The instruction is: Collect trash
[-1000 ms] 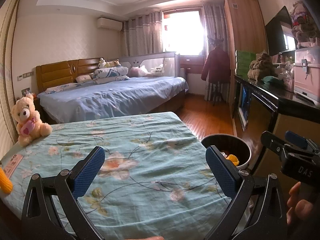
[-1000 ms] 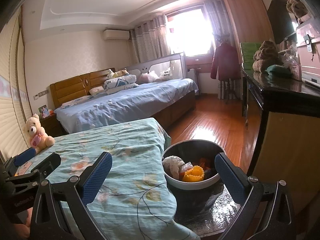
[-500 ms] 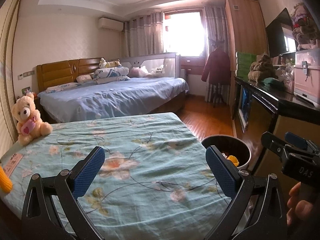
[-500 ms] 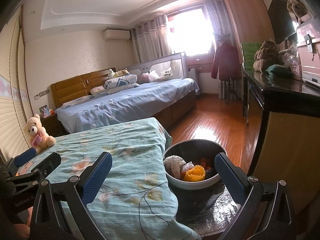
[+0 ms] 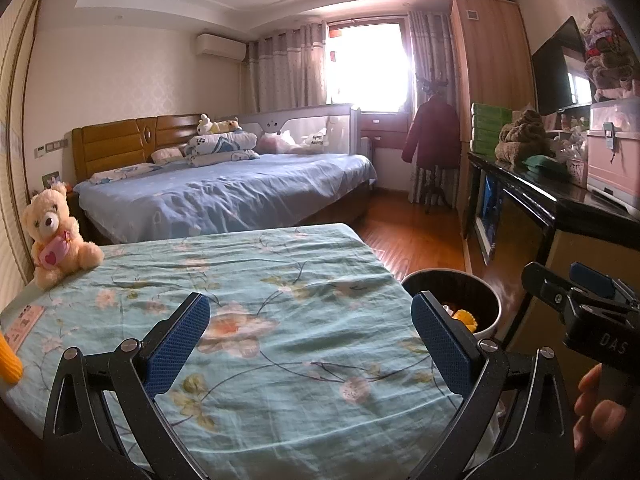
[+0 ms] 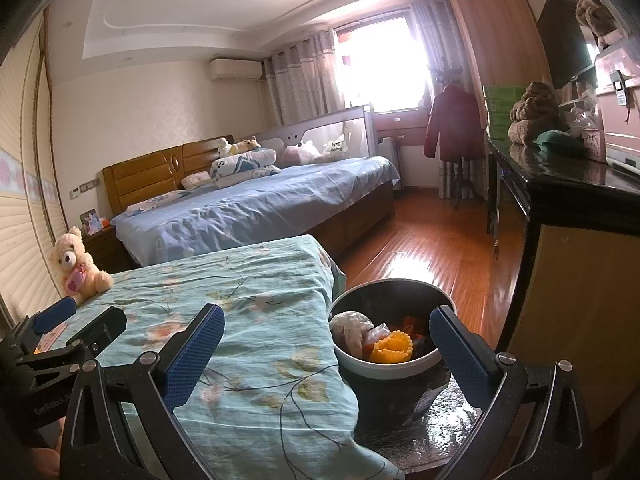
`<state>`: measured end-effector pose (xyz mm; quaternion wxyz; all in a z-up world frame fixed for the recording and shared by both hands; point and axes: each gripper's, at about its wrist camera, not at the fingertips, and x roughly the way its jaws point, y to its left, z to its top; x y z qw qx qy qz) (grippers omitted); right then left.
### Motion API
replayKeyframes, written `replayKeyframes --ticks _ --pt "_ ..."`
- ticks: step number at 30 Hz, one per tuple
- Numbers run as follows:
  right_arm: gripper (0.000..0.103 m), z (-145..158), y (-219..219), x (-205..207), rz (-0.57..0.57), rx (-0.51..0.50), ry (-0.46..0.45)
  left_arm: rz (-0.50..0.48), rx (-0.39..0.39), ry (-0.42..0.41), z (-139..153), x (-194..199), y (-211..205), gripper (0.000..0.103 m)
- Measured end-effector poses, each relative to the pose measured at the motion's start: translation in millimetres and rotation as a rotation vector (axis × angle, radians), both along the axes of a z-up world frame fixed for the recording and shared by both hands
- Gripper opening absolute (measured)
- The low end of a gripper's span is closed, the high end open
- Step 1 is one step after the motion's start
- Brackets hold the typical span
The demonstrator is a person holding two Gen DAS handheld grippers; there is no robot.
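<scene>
A round black trash bin with a white rim (image 6: 390, 366) stands on the floor at the right edge of the table with the green floral cloth (image 6: 248, 292). It holds a yellow corn piece (image 6: 392, 346), a crumpled white wad (image 6: 351, 326) and other scraps. The bin also shows in the left wrist view (image 5: 486, 328). My right gripper (image 6: 327, 354) is open and empty, above the table edge and the bin. My left gripper (image 5: 310, 344) is open and empty over the cloth. A yellow object (image 5: 9, 358) lies at the cloth's far left edge, mostly cut off.
A teddy bear (image 5: 54, 236) sits on the table's far left corner, with a pink card (image 5: 22, 322) near it. A blue bed (image 5: 224, 192) lies behind. A dark sideboard (image 6: 568, 200) with clutter runs along the right, wooden floor (image 6: 420, 240) between.
Both grippers have barely moved; the views have shifted only slightly. Both stay open and empty.
</scene>
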<state>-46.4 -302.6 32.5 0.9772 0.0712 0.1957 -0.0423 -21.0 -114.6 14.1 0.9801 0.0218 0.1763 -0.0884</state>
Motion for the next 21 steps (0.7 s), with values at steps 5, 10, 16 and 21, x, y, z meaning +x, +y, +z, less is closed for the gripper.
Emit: replayKeyframes --ticks 5,10,16,21 --pt "0.103 0.5 2.4 1.5 0.002 -0.001 0.001 -0.001 -0.001 0.000 0.0 0.2 0.1 0.103" --pt "0.103 1.5 7.9 4.5 0.007 -0.001 0.004 0.002 -0.001 0.003 -0.4 0.7 0.1 0.103" --pt "0.103 1.8 11.5 5.1 0.011 -0.001 0.005 0.001 -0.002 0.004 -0.6 0.7 -0.8 0.103" --pt "0.103 1.3 16.4 4.6 0.017 -0.003 0.005 0.007 -0.003 0.005 -0.7 1.5 -0.2 0.103"
